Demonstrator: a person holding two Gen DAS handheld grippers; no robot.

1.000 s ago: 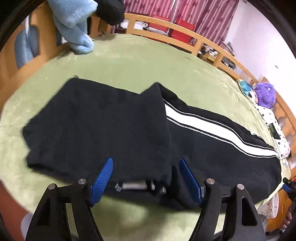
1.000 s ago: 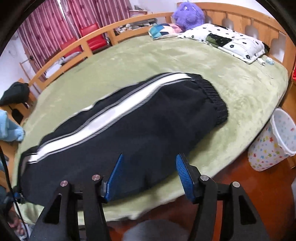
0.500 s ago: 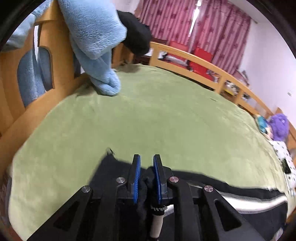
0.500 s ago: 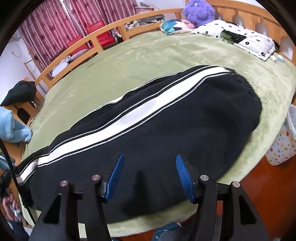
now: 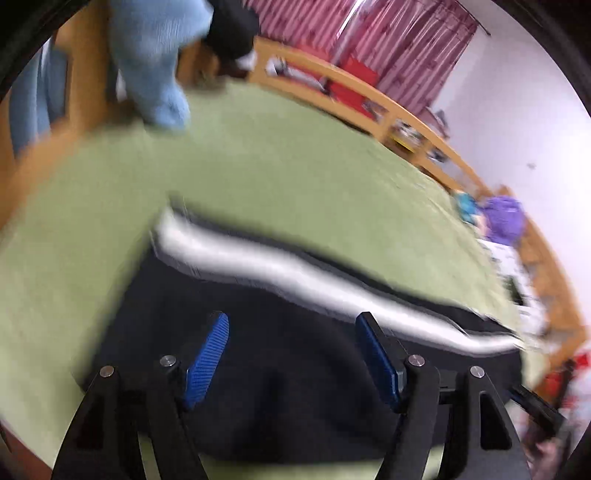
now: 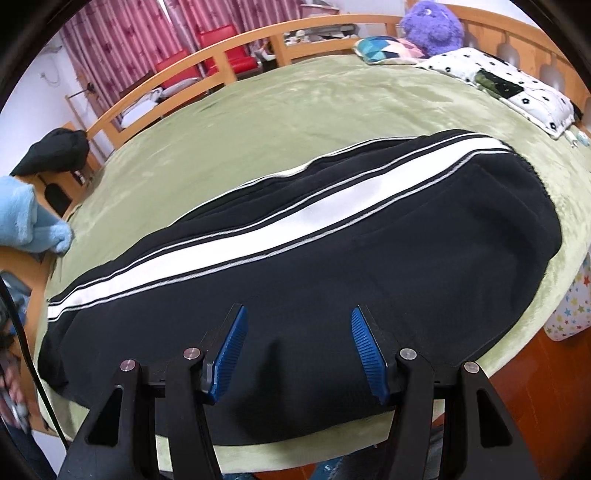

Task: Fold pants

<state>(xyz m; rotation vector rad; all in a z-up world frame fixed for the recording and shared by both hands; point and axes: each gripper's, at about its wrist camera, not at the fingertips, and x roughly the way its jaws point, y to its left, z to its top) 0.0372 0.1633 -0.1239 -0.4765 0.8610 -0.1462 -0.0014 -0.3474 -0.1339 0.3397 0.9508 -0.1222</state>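
Observation:
Black pants (image 6: 406,258) with a white side stripe (image 6: 258,236) lie flat along the near edge of the green bed cover, waistband to the right. In the blurred left wrist view the pants (image 5: 288,369) show their leg end and stripe (image 5: 295,273). My left gripper (image 5: 291,325) is open and empty just above the black cloth. My right gripper (image 6: 295,321) is open and empty above the pants' near edge.
The green bed cover (image 6: 295,118) has a wooden rail (image 6: 221,48) around it. A light blue plush cloth (image 5: 155,55) and a dark garment (image 6: 55,151) hang at the foot end. A spotted pillow (image 6: 509,85) and a purple plush toy (image 6: 432,26) lie at the head. A star-patterned bin (image 6: 569,306) stands on the floor.
My left gripper was shut on the pants' leg cloth half a second ago; it has let go and opened, and the leg now lies laid over. My right gripper moved closer over the pants.

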